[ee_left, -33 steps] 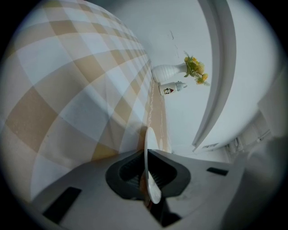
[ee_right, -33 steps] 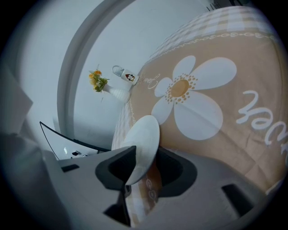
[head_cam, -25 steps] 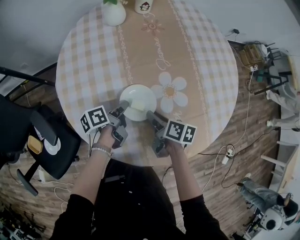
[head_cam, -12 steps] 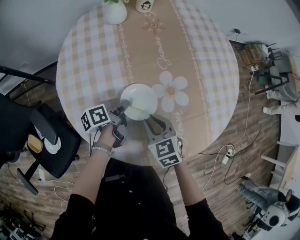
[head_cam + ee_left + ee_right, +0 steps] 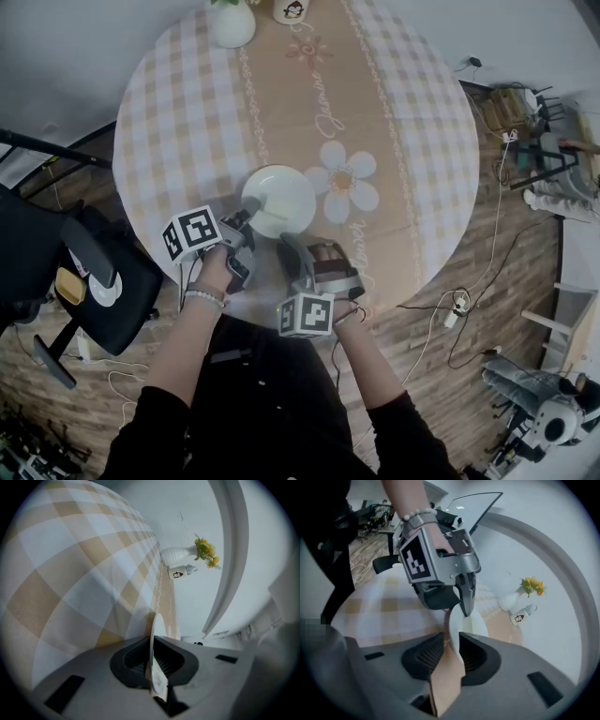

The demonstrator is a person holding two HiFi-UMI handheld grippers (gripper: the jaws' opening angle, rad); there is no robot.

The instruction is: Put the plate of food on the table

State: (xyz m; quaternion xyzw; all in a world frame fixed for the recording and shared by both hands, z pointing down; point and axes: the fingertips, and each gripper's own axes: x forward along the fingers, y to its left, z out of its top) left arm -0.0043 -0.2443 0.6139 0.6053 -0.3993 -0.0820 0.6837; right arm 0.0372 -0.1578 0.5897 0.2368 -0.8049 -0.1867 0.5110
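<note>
Pinching plate (image 5: pixel 277 202) rim: left fingers (image 5: pixel 136 662) | right fingers (image 5: pixel 427 657): just closing on rim

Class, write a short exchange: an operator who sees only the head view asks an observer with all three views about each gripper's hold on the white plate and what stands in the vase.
Operator: Has the left gripper got the plate?
Observer: Yes. The left gripper view shows its pads shut on the rim, which is seen edge-on.
Operator: And the right gripper?
Observer: Its jaws have just been closing. The rim stands between them, and the pads look pressed on it.
Operator: What is in the vase?
Observer: Yellow flowers.
</note>
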